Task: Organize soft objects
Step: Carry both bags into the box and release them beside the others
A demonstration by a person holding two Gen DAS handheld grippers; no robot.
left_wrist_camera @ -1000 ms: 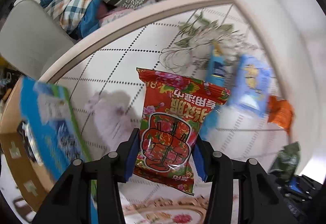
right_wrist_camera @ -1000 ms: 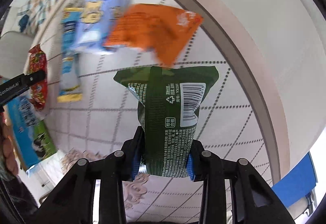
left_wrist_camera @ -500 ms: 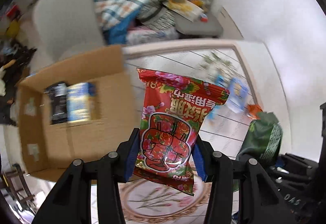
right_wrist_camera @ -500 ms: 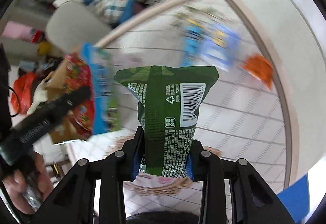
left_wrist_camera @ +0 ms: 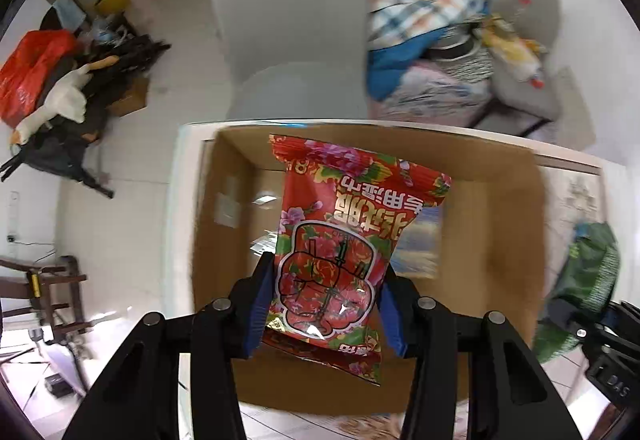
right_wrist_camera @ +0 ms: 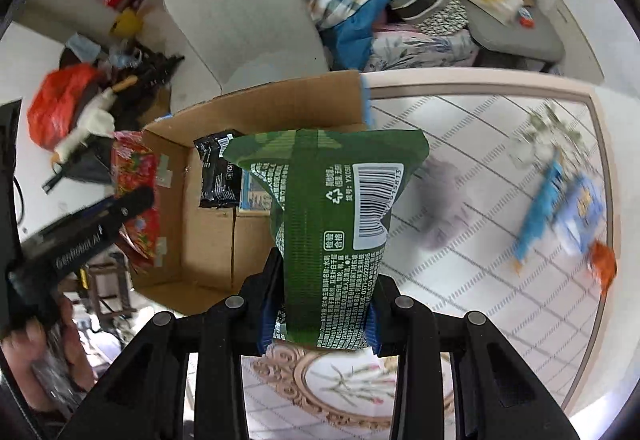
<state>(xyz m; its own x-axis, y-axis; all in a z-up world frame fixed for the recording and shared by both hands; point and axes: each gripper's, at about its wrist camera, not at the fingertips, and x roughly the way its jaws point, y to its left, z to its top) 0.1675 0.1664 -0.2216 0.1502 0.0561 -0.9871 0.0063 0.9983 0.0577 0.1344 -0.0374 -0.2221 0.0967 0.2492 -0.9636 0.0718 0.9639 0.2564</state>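
My left gripper [left_wrist_camera: 326, 304] is shut on a red flowered snack packet [left_wrist_camera: 340, 240] and holds it above the open cardboard box [left_wrist_camera: 492, 208]. My right gripper [right_wrist_camera: 320, 304] is shut on a green snack packet [right_wrist_camera: 328, 224], held above the table just right of the box [right_wrist_camera: 208, 236]. The box holds a black packet [right_wrist_camera: 218, 176] and a blue packet [right_wrist_camera: 256, 196]. The red packet [right_wrist_camera: 136, 176] and left gripper body also show in the right wrist view. The green packet [left_wrist_camera: 584, 272] shows at the right of the left wrist view.
On the tiled table [right_wrist_camera: 480, 280] lie blue packets [right_wrist_camera: 576, 208], an orange packet [right_wrist_camera: 604, 268] and a grey fluffy thing [right_wrist_camera: 444, 200]. A grey chair [left_wrist_camera: 288, 20] stands behind the box. Clothes [left_wrist_camera: 420, 8] pile on a seat; bags and a toy goose [left_wrist_camera: 52, 104] lie on the floor.
Both grippers have swung left from the table's packets to the cardboard box. The red packet now hangs over the box opening; the green packet is beside it.
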